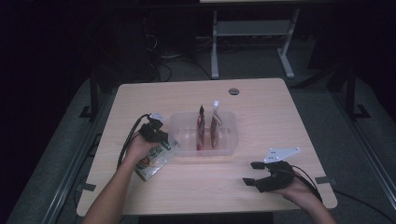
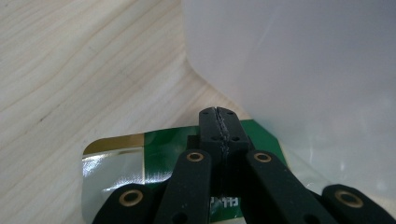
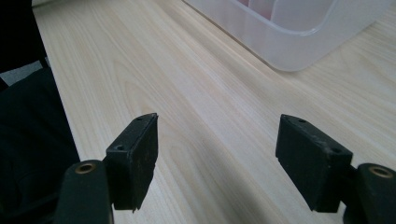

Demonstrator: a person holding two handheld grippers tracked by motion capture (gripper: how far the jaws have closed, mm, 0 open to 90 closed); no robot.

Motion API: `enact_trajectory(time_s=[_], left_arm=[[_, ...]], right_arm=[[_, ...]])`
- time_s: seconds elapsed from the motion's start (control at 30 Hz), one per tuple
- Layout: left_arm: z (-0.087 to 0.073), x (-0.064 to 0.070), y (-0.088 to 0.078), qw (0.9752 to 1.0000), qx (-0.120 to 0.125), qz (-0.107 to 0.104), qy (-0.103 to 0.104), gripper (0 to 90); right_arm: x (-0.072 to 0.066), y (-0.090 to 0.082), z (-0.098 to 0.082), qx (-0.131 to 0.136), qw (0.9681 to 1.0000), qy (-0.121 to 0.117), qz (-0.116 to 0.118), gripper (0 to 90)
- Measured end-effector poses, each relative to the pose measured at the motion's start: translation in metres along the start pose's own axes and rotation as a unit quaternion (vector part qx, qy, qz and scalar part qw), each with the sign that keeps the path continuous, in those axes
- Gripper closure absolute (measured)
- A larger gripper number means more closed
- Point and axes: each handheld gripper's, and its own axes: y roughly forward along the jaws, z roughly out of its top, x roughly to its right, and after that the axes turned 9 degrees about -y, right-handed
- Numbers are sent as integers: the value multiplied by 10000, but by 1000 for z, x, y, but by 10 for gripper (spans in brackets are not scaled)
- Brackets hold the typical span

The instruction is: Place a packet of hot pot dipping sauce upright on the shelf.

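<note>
Nearest the high camera, my right gripper [image 1: 254,173] sits idle with jaws spread wide and nothing between them, resting low over the wooden table [image 1: 261,105], off the container's right front corner. Right gripper view confirms: both pads [image 3: 134,158] apart, bare wood between, clear plastic container [image 3: 289,35] corner ahead.

Left gripper [image 1: 156,133] is the working one, jaws pinched tight together. In the left gripper view the tips [image 2: 219,128] meet with no gap I can see, and they sit over the top edge of the green snack pouch [image 2: 140,163]. Pouch film is thin, so I judge it's clamped, but can't see the film between the pads for sure. Pouch [image 1: 154,161] lies tilted against the container's left front corner [image 1: 180,140], lower end on the table. Two red pouches [image 1: 201,126] already stand upright inside the container, near its middle.

Step, as I read it: get the green pouch into the container beside the standing ones. To do it well, lift high enough for the pouch bottom to clear the left wall, keep it hanging vertical, lower into the free left compartment, release only once it's seated. Right gripper could steady the container if it slides.
</note>
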Motion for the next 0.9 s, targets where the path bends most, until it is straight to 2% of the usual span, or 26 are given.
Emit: enact_trajectory(time_s=[0.13, 0.2, 0.3, 0.47, 0.53, 0.6, 0.67, 0.7, 0.77, 0.87, 0.9], left_arm=[[-5, -1, -4, 10000, -9, -12, 25, 900], [-8, -1, -7, 10000, -38, -6, -30, 900], [-17, 0, -14, 9999, -89, -99, -20, 900], [-31, 15, -23, 9992, -247, -238, 199, 900], [-37, 26, -28, 9976, -420, -343, 431, 899], [-40, 28, -29, 9971, -421, -404, 487, 899], [-43, 31, -35, 9973, -324, -471, 466, 899], [-43, 29, -41, 9977, -193, -463, 449, 899], [-45, 22, -55, 9989, 51, -321, 327, 899], [-50, 2, -74, 9995, 117, 136, 242, 899], [-54, -5, -78, 9995, 160, 235, 148, 899]], right_arm=[[0, 0, 0, 4, 10000, 5, -8, 293], [-1, 0, 0, 6, 10000, -18, -11, 294], [0, 0, 0, 3, 10000, -28, -17, 293], [0, 0, 1, 6, 10000, -12, -20, 293], [0, 0, 1, 4, 10000, -46, -13, 294], [0, 1, 1, 0, 10000, -51, -11, 293], [0, 1, 1, -4, 10000, -45, -7, 293], [0, 1, 1, -7, 10000, -41, -11, 294], [0, 1, 1, -3, 10000, -39, -11, 293], [0, 1, 1, 14, 10000, -43, -9, 294], [0, 1, 1, -8, 10000, -34, -5, 293]])
